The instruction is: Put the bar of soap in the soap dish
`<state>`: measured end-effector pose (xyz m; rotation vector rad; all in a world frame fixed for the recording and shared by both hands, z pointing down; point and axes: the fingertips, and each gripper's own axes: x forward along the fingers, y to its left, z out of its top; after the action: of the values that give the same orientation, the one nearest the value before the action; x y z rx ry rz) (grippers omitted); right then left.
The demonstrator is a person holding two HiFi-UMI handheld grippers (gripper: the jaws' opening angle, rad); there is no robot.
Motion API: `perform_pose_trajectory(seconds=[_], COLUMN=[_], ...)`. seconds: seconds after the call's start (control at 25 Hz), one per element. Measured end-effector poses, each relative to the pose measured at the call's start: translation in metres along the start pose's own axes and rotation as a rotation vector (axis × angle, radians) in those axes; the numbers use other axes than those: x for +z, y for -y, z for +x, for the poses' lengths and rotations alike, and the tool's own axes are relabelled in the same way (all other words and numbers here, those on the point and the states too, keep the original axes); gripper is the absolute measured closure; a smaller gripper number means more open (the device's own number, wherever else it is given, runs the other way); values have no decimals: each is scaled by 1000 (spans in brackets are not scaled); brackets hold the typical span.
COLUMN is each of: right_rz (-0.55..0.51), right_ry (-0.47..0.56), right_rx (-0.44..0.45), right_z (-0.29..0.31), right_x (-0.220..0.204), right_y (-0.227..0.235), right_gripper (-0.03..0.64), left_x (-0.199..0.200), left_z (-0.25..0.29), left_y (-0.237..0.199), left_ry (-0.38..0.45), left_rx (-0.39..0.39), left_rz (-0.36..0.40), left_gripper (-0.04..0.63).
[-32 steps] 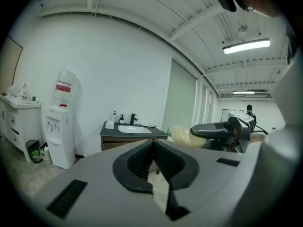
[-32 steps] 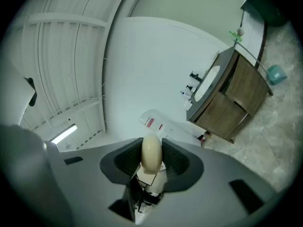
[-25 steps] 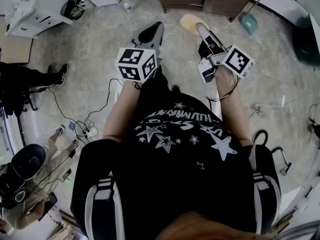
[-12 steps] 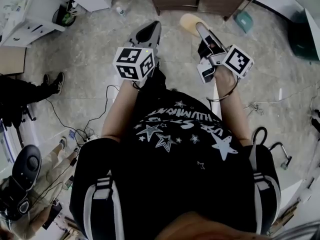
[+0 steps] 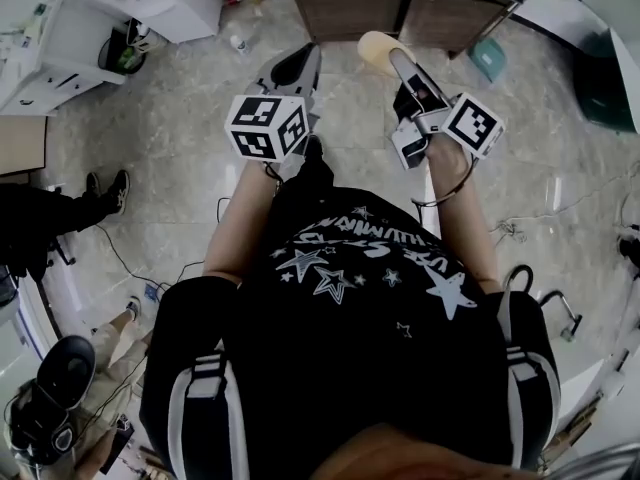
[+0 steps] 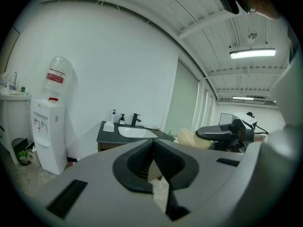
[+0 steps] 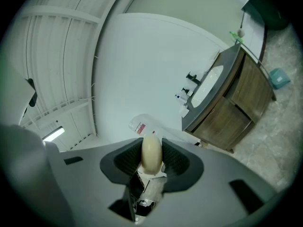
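Right tongs (image 5: 397, 60): clamped on soap (image 7: 151, 152), which is held in the air above the floor (image 5: 180, 138), ahead of the person.
Left tongs (image 6: 152, 144): pads pressed together, nothing between them.
Vanity surface (image 6: 106, 135) with sink (image 6: 136, 132) and tap (image 6: 136, 119): well apart from both tongs.
Small white item (image 6: 108, 126) beside the tap: possibly the dish, too small to tell.

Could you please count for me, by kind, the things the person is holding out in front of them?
Grippers: 2, the left gripper, shut with nothing in it, and the right gripper, shut on the soap.
Bars of soap: 1, the cream bar of soap.
Total: 3.
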<state>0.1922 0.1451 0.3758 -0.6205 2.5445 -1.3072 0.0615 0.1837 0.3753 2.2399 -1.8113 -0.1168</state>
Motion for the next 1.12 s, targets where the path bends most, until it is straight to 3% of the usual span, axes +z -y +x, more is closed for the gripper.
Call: perform_pose_trajectory(seconds=[0.52,1.12], right_rz=[2,-5], right_ry=[46,71], right_rx=[-76,-103], right_z=[105,173], right_x=[40,47], right_y=[24,31], right_gripper=[486,486], left_x=[36,52], left_z=[74,102], left_y=[-92,-161], left_ry=[-24,-18], left_rx=[-63,-92], left_rz=[-13,-36], left_gripper=[583,583])
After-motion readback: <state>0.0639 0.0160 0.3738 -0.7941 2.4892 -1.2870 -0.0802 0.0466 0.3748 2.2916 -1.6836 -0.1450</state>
